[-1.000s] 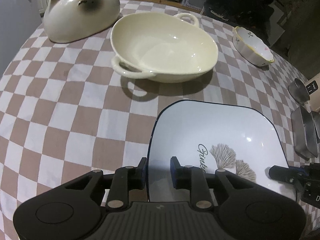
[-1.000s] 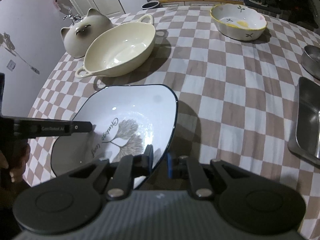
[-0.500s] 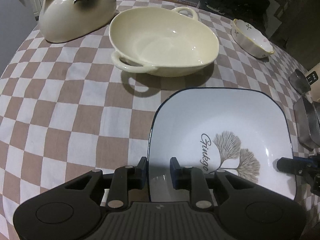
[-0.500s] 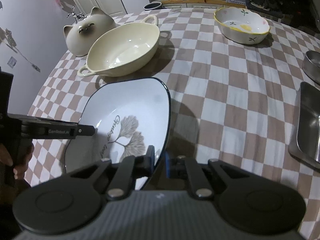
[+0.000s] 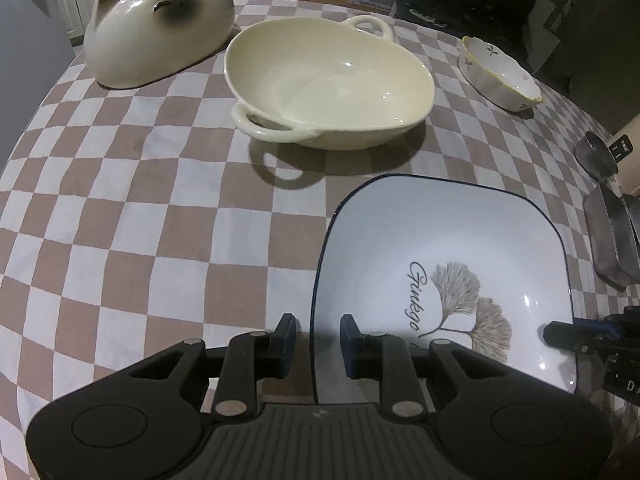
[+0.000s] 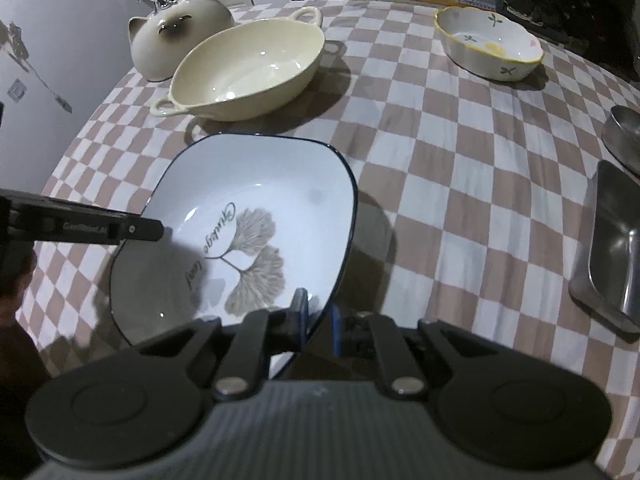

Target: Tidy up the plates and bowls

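A white square plate with a dark rim and a ginkgo leaf print (image 5: 440,256) (image 6: 248,216) is held above the checked tablecloth. My left gripper (image 5: 316,338) is shut on its left rim. My right gripper (image 6: 318,318) is shut on its opposite rim. A cream two-handled bowl (image 5: 328,84) (image 6: 248,68) stands just beyond the plate. A small white bowl with a yellow rim (image 5: 500,74) (image 6: 488,42) stands at the far right.
A cream cat-shaped lid (image 5: 160,24) (image 6: 180,32) lies at the far left by the table edge. A steel tray (image 6: 612,244) (image 5: 612,236) and a steel cup (image 6: 624,132) sit at the right edge. A wall is on the left.
Both grippers have carried the plate up and forward toward the cream bowl, and the plate has levelled out a little.
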Action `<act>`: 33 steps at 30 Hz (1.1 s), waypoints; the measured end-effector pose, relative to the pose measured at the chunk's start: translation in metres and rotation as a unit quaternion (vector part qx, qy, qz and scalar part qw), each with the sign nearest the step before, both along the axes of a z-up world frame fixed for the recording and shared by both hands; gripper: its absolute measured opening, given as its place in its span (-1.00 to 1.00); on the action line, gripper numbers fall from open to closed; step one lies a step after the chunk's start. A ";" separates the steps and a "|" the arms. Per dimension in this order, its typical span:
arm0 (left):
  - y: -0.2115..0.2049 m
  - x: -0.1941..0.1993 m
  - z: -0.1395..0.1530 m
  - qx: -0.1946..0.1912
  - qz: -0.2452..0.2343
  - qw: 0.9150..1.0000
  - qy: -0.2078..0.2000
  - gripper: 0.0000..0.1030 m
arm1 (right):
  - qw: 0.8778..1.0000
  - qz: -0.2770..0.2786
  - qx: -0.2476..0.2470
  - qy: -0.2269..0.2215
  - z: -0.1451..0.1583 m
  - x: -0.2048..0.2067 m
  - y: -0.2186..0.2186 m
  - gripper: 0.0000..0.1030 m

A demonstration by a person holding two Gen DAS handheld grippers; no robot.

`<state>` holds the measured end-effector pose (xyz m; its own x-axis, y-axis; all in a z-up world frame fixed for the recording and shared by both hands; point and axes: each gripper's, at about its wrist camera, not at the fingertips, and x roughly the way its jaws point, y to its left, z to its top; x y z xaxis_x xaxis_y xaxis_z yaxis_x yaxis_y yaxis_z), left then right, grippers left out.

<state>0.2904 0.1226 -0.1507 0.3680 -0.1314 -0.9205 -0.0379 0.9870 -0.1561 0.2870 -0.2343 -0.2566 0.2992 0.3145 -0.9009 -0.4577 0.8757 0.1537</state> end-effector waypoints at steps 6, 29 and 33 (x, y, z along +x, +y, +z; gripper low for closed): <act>-0.002 -0.003 0.004 0.005 -0.007 1.000 -0.009 -0.51 | 1.000 -0.005 -0.015 -0.003 -0.005 0.005 0.000 -0.73; -0.006 -0.010 0.013 0.015 -0.031 0.999 -0.015 -0.21 | 0.998 -0.053 0.011 0.030 -0.010 0.011 -0.013 -0.76; -0.006 -0.010 0.012 0.021 -0.030 0.999 -0.013 0.00 | 0.997 -0.065 0.017 0.038 -0.010 0.010 -0.014 -0.70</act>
